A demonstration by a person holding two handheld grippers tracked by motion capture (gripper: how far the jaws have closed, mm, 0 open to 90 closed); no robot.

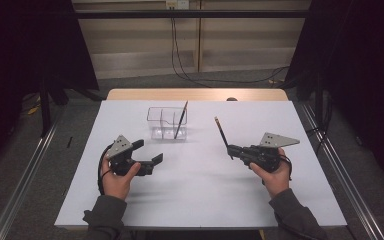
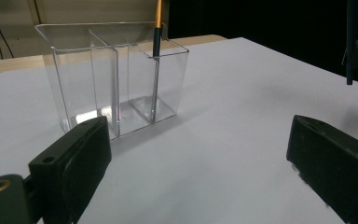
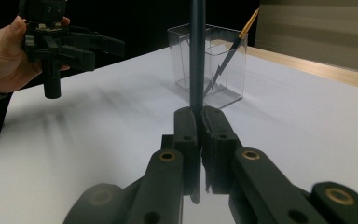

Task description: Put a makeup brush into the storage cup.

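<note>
**Pencil in hand, holder ahead**

The right gripper point(image 1: 231, 150) is clamped on a dark pencil point(image 1: 222, 131), which rises from the jaws and tilts away over the tabletop point(image 1: 200, 200); the clear holder point(image 1: 167, 123) stands well apart, toward the far middle, with another pencil point(image 1: 181, 119) leaning in its right compartment; the left gripper point(image 1: 149, 151) hovers near the holder with its jaws apart and nothing between them. The step, judging by this, is to bring the held pencil to the holder; it pays to lift the lower end above the rim, bring the pencil nearly upright over a free compartment, and lower before letting go; the other pencil's lean crowds the rim, so a clear approach matters; the left gripper could steady the light holder.
</note>
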